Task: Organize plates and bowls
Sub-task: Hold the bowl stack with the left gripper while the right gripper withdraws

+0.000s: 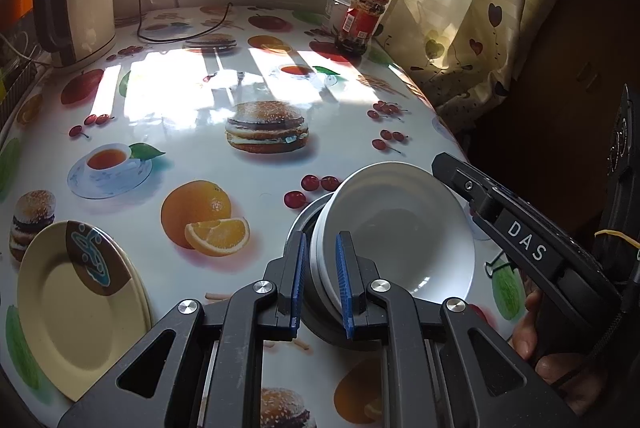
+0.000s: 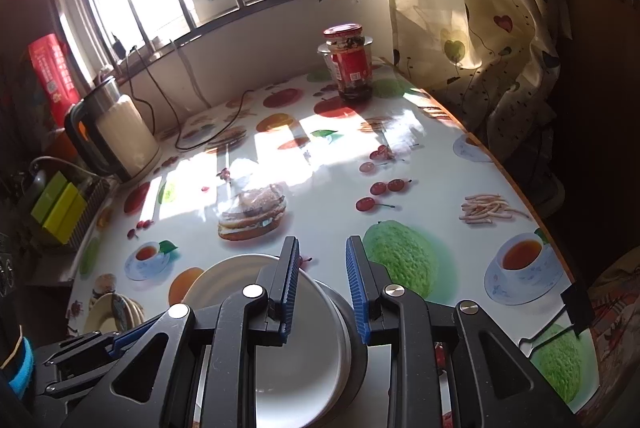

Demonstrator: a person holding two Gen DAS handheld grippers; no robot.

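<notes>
A white bowl [image 1: 400, 236] sits tilted on a stack of bowls inside a grey metal bowl [image 1: 308, 216] on the fruit-print table [image 1: 240, 164]. My left gripper [image 1: 322, 284] is shut on the white bowl's near rim. The right gripper's body [image 1: 520, 240] reaches over the bowl's right side. In the right wrist view my right gripper [image 2: 322, 292] is open above the far rim of the white bowl [image 2: 296, 356] and the grey bowl [image 2: 348, 328]. Yellow plates with a brown patch [image 1: 80, 308] lie stacked at the left; they also show in the right wrist view [image 2: 112, 312].
A kettle [image 1: 76, 12] with its cord stands at the back left. A red-lidded jar [image 1: 360, 20] and a white container stand at the back right. A curtain [image 1: 460, 8] hangs past the right table edge. A black binder clip [image 2: 572, 312] sits at the near right.
</notes>
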